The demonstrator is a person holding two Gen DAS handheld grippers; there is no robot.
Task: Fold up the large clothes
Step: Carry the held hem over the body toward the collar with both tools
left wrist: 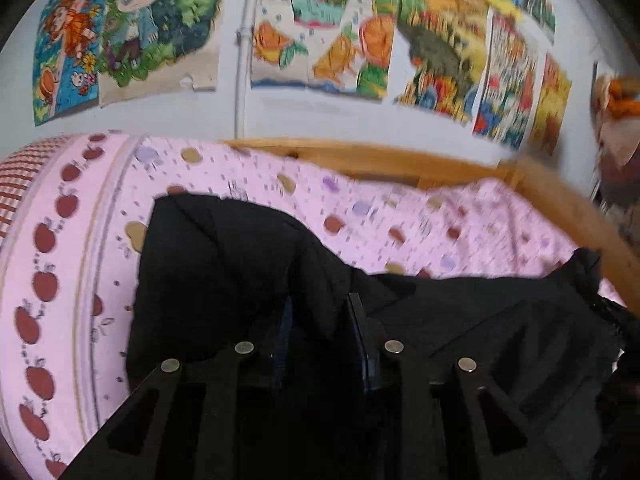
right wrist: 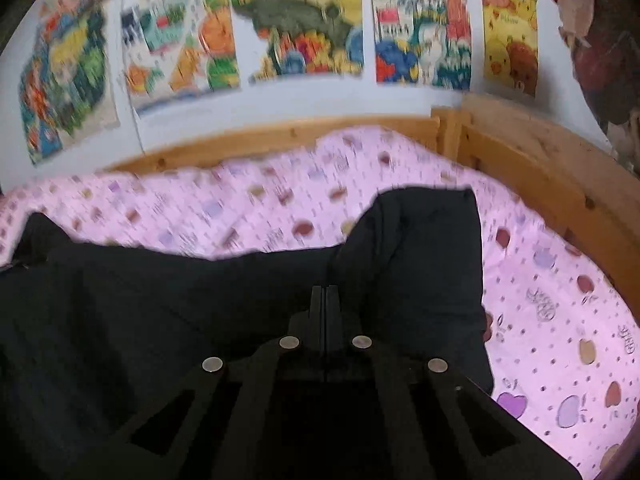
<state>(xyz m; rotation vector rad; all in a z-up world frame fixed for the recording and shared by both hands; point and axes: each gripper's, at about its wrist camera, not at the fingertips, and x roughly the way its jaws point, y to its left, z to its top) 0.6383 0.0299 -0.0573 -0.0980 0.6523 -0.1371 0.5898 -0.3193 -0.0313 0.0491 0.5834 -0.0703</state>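
Note:
A large black garment (left wrist: 240,264) lies spread across a pink apple-print bedsheet (left wrist: 400,216). In the left wrist view my left gripper (left wrist: 320,312) has its fingers a little apart with a thick fold of the black cloth between them. The garment stretches off to the right in that view. In the right wrist view the same black garment (right wrist: 420,248) covers the left and middle of the bed. My right gripper (right wrist: 326,296) has its fingers pressed together on the cloth's edge, with a raised corner of the garment beyond it.
The bed has a wooden frame (right wrist: 520,168) along the back and right side. A pale wall with several colourful pictures (right wrist: 296,20) rises behind it. A red checked pillow (left wrist: 20,176) lies at the far left. Bare pink sheet (right wrist: 560,320) shows right of the garment.

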